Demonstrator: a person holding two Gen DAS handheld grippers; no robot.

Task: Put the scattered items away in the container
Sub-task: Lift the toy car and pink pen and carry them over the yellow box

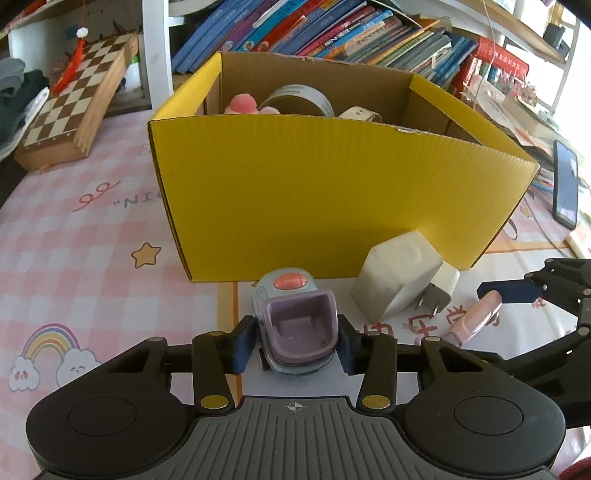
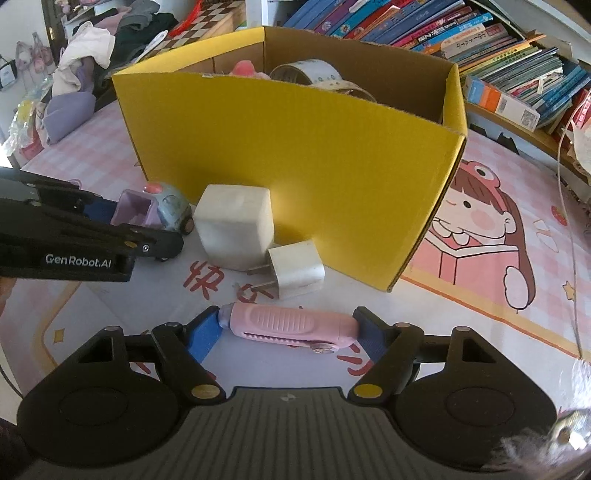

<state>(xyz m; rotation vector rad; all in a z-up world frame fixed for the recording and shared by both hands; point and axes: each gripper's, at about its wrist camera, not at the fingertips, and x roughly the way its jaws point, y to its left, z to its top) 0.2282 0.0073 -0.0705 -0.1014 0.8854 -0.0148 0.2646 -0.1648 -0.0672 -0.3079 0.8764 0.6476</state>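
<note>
A yellow cardboard box (image 1: 332, 192) stands on the mat and holds a pink toy (image 1: 242, 103) and tape rolls (image 1: 303, 98). My left gripper (image 1: 297, 341) is shut on a small blue-and-purple toy truck (image 1: 295, 325) in front of the box; the truck also shows in the right wrist view (image 2: 155, 210). My right gripper (image 2: 290, 332) has its pads against both ends of a pink utility knife (image 2: 288, 326) lying on the mat. A large white charger block (image 2: 234, 225) and a small white plug adapter (image 2: 295, 271) lie between the knife and the box.
A chessboard (image 1: 74, 107) leans at the back left. Books (image 1: 332, 33) fill the shelf behind the box. A phone (image 1: 565, 184) stands at the right. Clothes (image 2: 92, 48) are piled at the far left in the right wrist view.
</note>
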